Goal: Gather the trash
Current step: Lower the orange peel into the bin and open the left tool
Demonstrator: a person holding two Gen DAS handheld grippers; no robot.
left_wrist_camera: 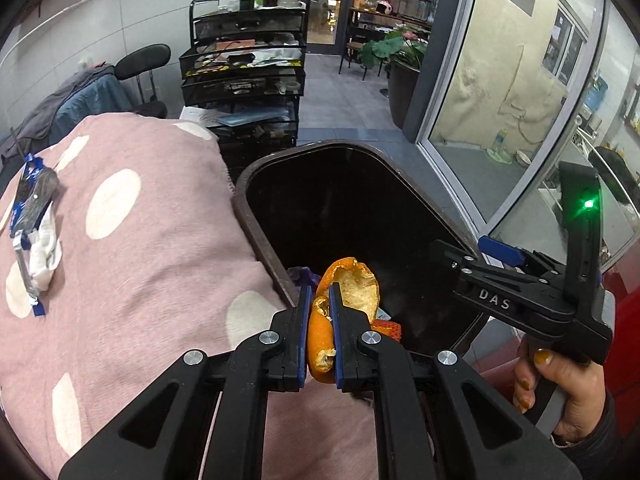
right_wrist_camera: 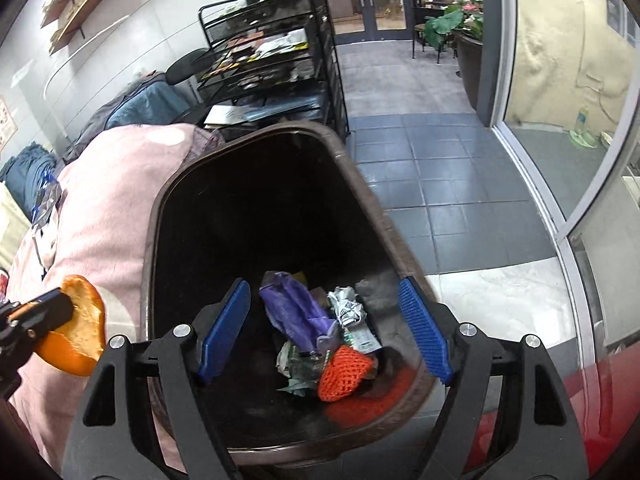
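- Left gripper [left_wrist_camera: 323,322] clamped on orange peel [left_wrist_camera: 352,292]; peel sticks up past the fingertips, at the near rim of the dark bin [left_wrist_camera: 256,216].
- Right gripper [right_wrist_camera: 326,330] spread wide, nothing held, over the bin's mouth.
- Bin floor: purple wrapper [right_wrist_camera: 296,312], orange net [right_wrist_camera: 344,372], crumpled paper [right_wrist_camera: 348,306].
- Foil wrapper [left_wrist_camera: 34,216] and tissue [left_wrist_camera: 46,252] lie on pink dotted blanket [left_wrist_camera: 160,240], well apart from both grippers.

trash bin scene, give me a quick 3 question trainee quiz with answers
1. True or false: the left gripper is shut on the orange peel.
2. What is the right gripper holding? A) purple wrapper B) nothing C) orange net
3. Name one item still lying on the pink blanket.

Key: 1 true. 2 B, its jaws stand open over the bin. 3 the blue and silver wrapper, or the white tissue.
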